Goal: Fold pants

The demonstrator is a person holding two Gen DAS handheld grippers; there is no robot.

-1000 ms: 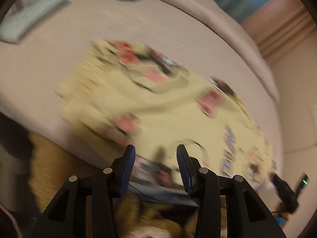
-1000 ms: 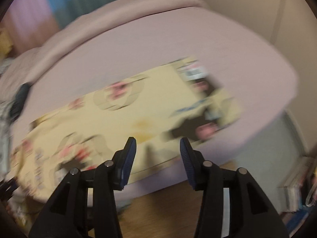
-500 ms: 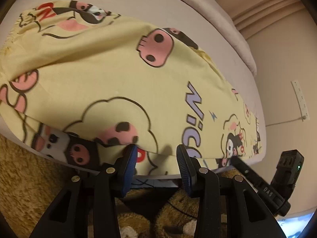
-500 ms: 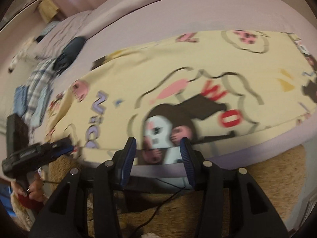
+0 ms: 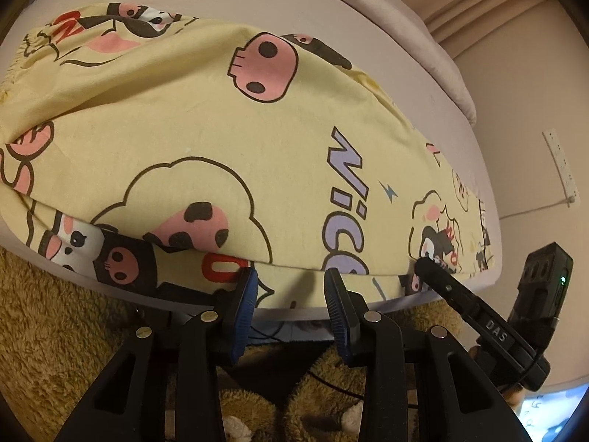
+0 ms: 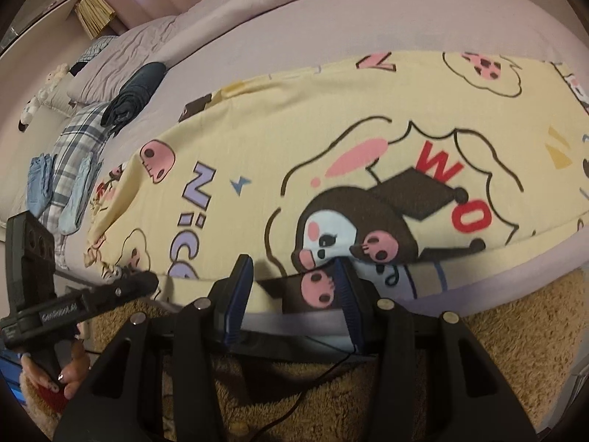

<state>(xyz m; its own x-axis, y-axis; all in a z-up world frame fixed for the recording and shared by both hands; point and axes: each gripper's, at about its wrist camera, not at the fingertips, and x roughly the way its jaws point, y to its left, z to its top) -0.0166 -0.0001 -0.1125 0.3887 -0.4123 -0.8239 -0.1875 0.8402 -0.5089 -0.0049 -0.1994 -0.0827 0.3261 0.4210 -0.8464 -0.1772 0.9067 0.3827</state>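
1. The yellow cartoon-print pants [image 5: 206, 121] lie spread along the near edge of the smooth lilac bed [image 6: 294, 25], soft cotton folded over in layers.
2. The left gripper [image 5: 291, 280] has just been narrowing its jaws, which stand partly open at the hem, pinching nothing.
3. The right gripper [image 6: 294, 269] likewise stands partly open astride the hem; whether its pads press the cloth, I cannot tell.
4. A shaggy tan rug [image 6: 515, 331] lies below.

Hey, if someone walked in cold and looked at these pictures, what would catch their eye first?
The yellow cartoon-print pants, spread flat along the near edge of the lilac bed, fill both views. The left gripper and right gripper sit at the hem that hangs over the edge, jaws apart. Other clothes lie further up the bed.
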